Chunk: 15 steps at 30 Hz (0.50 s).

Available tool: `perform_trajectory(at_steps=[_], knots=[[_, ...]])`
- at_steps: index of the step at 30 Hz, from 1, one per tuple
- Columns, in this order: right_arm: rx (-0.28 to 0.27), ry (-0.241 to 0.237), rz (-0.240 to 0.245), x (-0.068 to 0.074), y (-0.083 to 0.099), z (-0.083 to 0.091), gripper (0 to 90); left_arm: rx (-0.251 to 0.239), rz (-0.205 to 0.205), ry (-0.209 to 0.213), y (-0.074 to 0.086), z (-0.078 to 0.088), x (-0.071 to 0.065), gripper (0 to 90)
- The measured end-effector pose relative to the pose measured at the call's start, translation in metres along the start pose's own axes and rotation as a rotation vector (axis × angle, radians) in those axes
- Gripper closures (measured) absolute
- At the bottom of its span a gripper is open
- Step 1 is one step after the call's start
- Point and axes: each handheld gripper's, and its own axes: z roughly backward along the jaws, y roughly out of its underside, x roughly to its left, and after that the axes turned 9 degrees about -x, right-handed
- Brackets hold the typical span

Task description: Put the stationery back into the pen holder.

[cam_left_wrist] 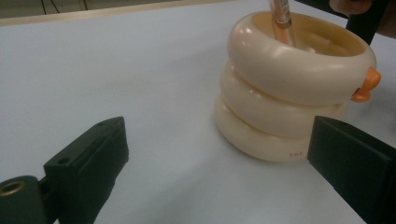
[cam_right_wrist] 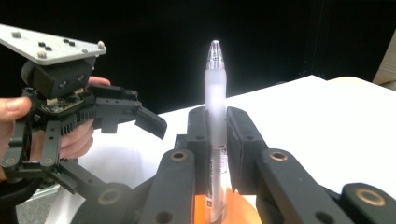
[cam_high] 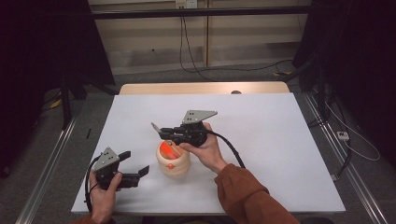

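High view: right claw (cam_high: 161, 131), level above the holder (cam_high: 173, 161), clamps a pen (cam_right_wrist: 215, 135); left claw (cam_high: 135, 163) gapes wide.

Cream ringed holder (cam_high: 173, 163) — orange knob, clear frosted pen (cam_right_wrist: 215, 116), white table (cam_high: 280, 154)

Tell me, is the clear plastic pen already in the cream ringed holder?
Partly in. The clear plastic pen has its lower end inside the cream ringed holder, while the right gripper is clamped on its barrel.
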Motion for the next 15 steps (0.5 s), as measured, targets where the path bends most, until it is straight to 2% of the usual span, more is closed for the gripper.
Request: perform_trajectory(at_steps=[12,15], knots=[[0.048,0.023,-0.005,-0.001,0.011,0.005,80.3,0.002,0.002,-0.001,0.0,0.0,0.0,5.1],[0.071,0.024,-0.01,-0.002,0.012,0.006,76.4,-0.002,-0.005,-0.011,0.0,0.001,0.0,5.1]])
